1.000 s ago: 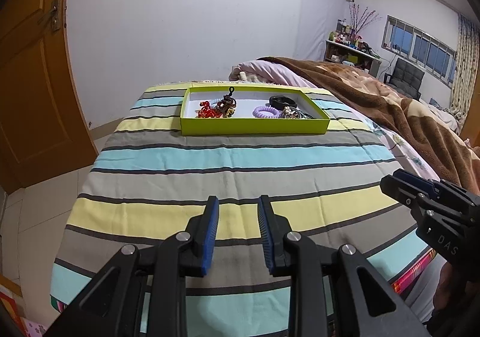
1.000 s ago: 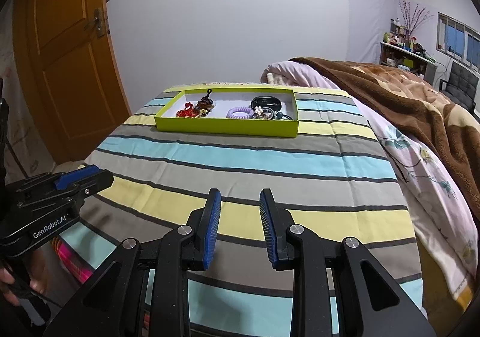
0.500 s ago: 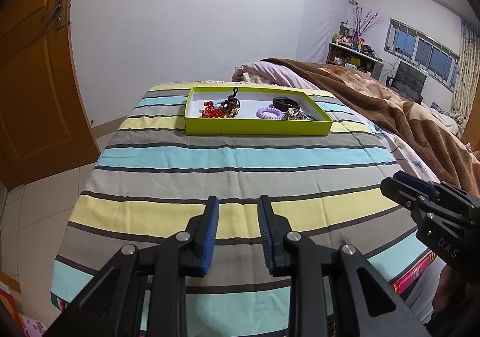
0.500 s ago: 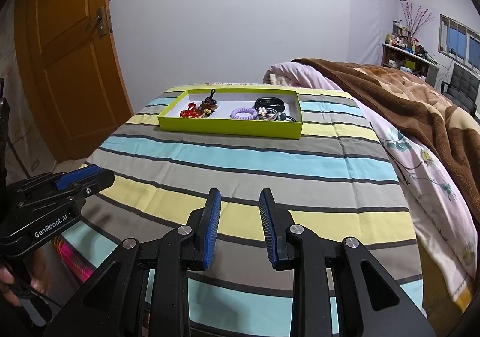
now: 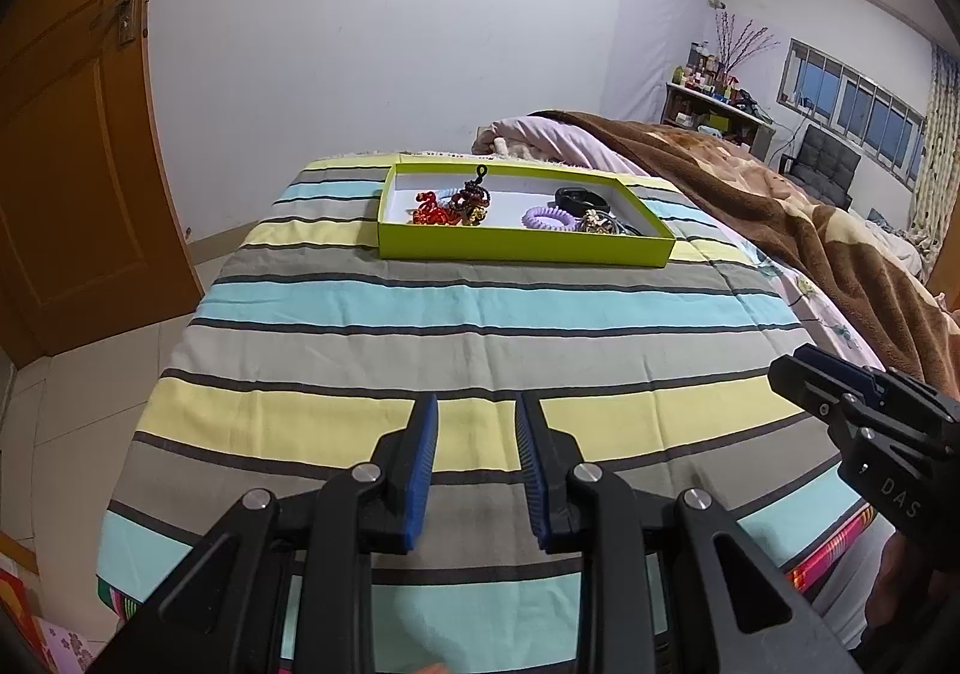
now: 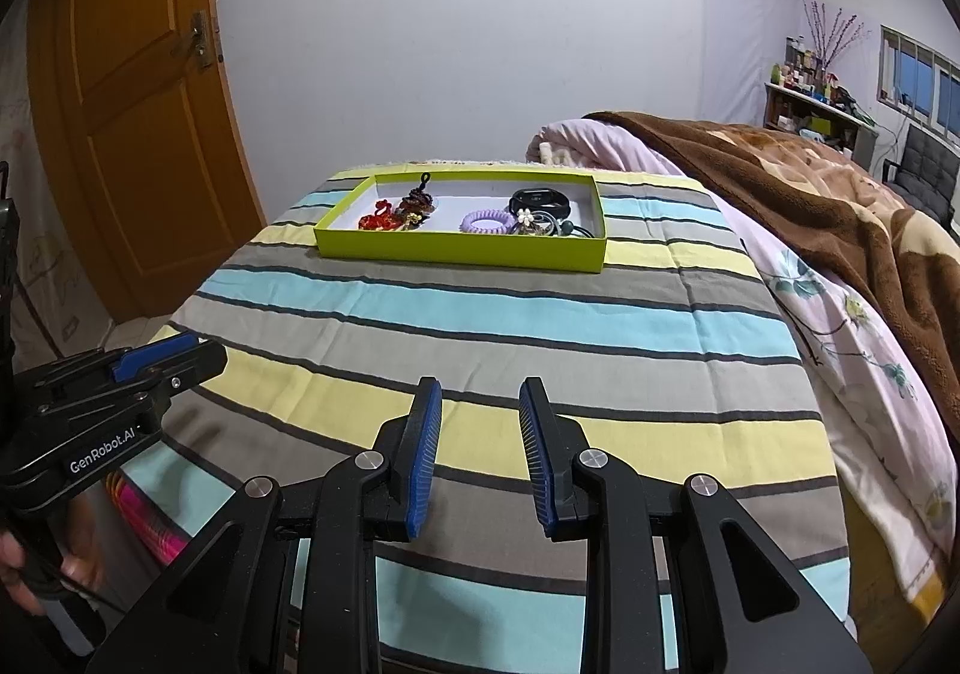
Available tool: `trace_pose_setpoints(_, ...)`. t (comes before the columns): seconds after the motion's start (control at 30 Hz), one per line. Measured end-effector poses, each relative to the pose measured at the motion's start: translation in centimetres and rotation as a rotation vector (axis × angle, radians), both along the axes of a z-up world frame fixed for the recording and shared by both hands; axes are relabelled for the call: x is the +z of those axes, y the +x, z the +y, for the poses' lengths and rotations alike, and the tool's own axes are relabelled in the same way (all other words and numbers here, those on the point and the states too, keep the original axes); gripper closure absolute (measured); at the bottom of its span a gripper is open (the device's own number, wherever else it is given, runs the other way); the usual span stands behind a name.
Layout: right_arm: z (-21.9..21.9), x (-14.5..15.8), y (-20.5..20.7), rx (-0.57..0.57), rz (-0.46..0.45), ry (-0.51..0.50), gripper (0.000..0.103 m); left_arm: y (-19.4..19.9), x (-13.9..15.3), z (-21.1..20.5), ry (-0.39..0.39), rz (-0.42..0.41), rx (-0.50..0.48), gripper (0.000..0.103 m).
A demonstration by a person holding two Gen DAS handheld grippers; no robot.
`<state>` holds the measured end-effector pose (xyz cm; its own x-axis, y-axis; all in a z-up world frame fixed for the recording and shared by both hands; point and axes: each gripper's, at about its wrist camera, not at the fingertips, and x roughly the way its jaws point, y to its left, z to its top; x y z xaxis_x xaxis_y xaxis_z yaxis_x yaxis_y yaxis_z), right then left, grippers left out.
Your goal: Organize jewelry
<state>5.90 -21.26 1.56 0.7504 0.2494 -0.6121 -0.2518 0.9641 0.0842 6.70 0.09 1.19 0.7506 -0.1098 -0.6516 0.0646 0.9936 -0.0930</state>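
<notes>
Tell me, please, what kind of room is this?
Most likely a home bedroom: a bed with a striped sheet and brown blanket, a wooden door, and a cluttered shelf beneath windows.

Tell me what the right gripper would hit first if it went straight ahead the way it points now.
Probably the striped bedspread: the right gripper, open and empty, points slightly down across bare fabric. If it skims level, it would meet the near wall of the green tray first. Depth is unclear.

You see even, cool indoor light and soft shadows; the windows [image 5: 852, 101] look dusk-blue. Fisheye bending curves the door [image 6: 138, 122], dark vignette fills corners, and focus stays sharp.
</notes>
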Motion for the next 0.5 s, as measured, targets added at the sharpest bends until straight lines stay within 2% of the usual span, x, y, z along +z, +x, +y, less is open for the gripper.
trace_pose_setpoints(0.5, 0.02, 0.04, 0.00, -0.005, 0.000, 0.002, 0.075, 0.02, -0.11, -0.05, -0.001, 0.001, -0.004, 0.075)
